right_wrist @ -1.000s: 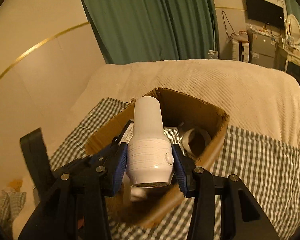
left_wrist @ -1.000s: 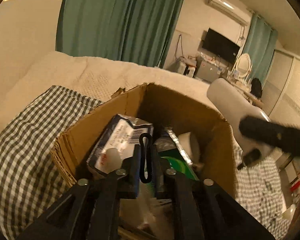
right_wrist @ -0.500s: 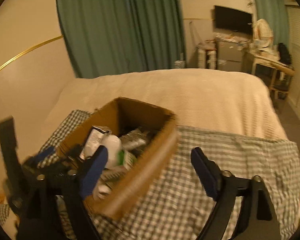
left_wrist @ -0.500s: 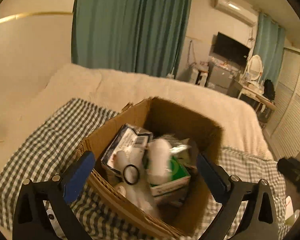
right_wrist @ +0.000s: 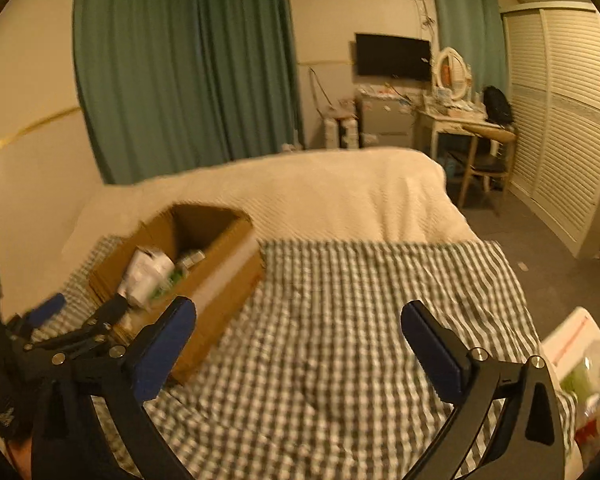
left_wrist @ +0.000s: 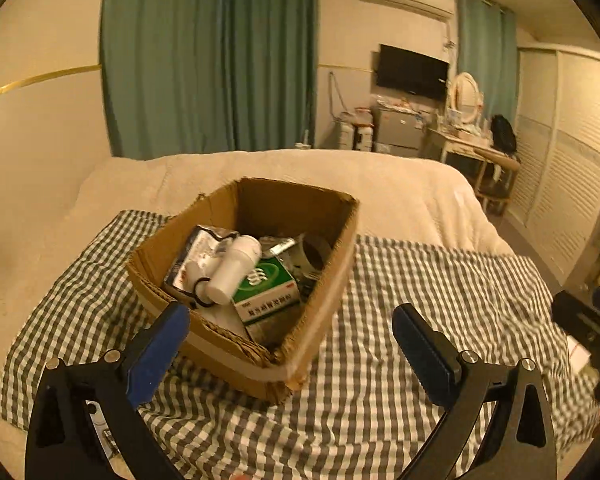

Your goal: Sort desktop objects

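Two empty grippers now hang over the grey-and-white checked cloth (left_wrist: 400,280) on the bed, where a second ago each was closed on something above the open brown cardboard box (left_wrist: 316,320). That box sits on the cloth's far left part. Inside it, the white plastic bottle-shaped appliance (left_wrist: 236,268) the right gripper (right_wrist: 298,334) carried lies across a green-and-white carton (left_wrist: 268,288), and the small black ring (left_wrist: 202,291) the left gripper (left_wrist: 290,332) pinched rests beside it (both deliveries done, I'd say). Left jaws stand wide with nothing between; right jaws are just finishing opening, also bare. Next picks probably wait in the clutter at the lower right.
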`<state>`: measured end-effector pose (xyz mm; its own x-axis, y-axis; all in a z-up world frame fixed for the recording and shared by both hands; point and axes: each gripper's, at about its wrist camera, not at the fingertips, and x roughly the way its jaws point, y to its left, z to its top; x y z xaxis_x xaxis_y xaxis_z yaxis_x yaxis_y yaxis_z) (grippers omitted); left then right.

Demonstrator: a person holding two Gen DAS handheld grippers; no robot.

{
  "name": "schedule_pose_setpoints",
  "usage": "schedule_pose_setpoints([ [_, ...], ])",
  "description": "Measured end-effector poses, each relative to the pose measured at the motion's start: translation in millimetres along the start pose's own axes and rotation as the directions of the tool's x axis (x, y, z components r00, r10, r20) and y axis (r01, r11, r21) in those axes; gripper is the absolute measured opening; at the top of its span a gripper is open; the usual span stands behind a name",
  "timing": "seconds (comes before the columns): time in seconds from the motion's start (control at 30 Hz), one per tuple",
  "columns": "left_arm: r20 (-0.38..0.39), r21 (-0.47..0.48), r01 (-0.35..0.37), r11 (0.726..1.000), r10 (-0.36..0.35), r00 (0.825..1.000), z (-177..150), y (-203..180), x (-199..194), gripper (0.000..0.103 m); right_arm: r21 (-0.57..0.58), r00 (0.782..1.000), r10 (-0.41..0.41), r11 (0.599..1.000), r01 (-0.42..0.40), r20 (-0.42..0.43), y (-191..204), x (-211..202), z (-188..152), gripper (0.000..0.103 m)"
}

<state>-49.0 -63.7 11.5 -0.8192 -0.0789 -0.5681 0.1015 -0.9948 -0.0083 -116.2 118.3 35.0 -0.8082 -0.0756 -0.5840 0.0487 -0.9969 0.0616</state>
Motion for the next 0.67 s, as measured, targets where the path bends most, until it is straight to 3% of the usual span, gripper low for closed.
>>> schedule_pose_setpoints([
  [0.47, -0.045, -0.053, -0.002, 0.999, 0.0, 0.999, -4.6, 15.9, 15.8, 0.103, 0.023, 0.999, 0.005, 1.0, -0.004, -0.053, 7.7, 12.2, -11.1, 0.102],
  [0.6, -0.034, -0.063, 0.086, 0.994, -0.088, 0.996, -5.7, 16.2, 13.8, 0.103, 0.02, 0.998, 0.009, 1.0, -0.008, -0.066, 6.7, 14.8, -17.0, 0.102],
  [0.67, -0.011, -0.031, 0.034, 0.999, -0.034, 0.999, -4.0, 9.8, 8.0, 0.103, 0.025, 0.998, 0.01, 1.0, -0.009, -0.067, 4.4, 14.9, -17.7, 0.102],
])
